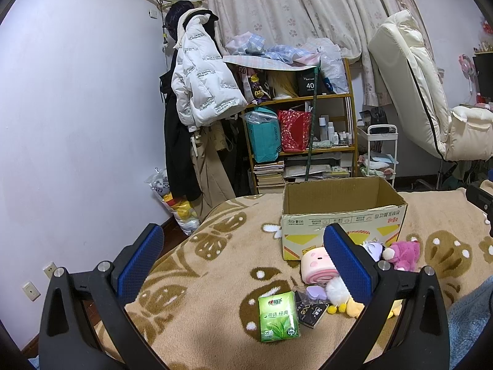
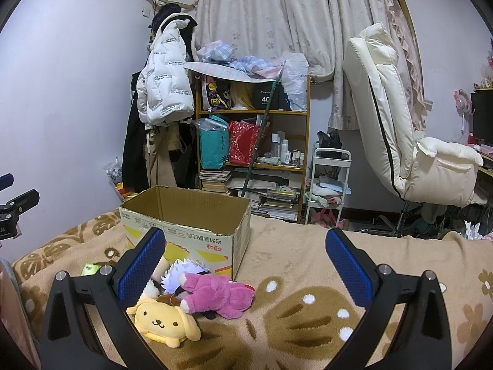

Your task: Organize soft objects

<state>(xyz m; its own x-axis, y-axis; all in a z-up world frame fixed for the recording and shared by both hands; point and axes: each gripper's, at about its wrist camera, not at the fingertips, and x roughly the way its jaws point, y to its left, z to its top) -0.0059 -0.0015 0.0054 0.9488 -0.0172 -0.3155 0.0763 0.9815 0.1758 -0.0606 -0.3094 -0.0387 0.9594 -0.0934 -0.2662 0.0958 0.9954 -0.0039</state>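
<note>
An open cardboard box (image 1: 342, 215) stands on the blanket-covered bed; it also shows in the right wrist view (image 2: 191, 231). In front of it lie a pink plush (image 2: 215, 293), a yellow dog plush (image 2: 163, 320), a white-haired plush (image 2: 185, 273), a pink roll-cake plush (image 1: 317, 266), a green tissue pack (image 1: 279, 316) and a dark packet (image 1: 311, 310). My left gripper (image 1: 243, 256) is open and empty above the blanket, left of the toys. My right gripper (image 2: 246, 262) is open and empty, its left finger (image 2: 141, 265) beside the plush pile.
A beige patterned blanket (image 2: 308, 308) covers the bed. Beyond the bed's far edge stand a cluttered shelf (image 2: 252, 141), hanging coats (image 1: 197, 77), a white cart (image 2: 326, 185) and a cream reclining chair (image 2: 400, 141). A blue fabric (image 1: 471, 323) lies at the right.
</note>
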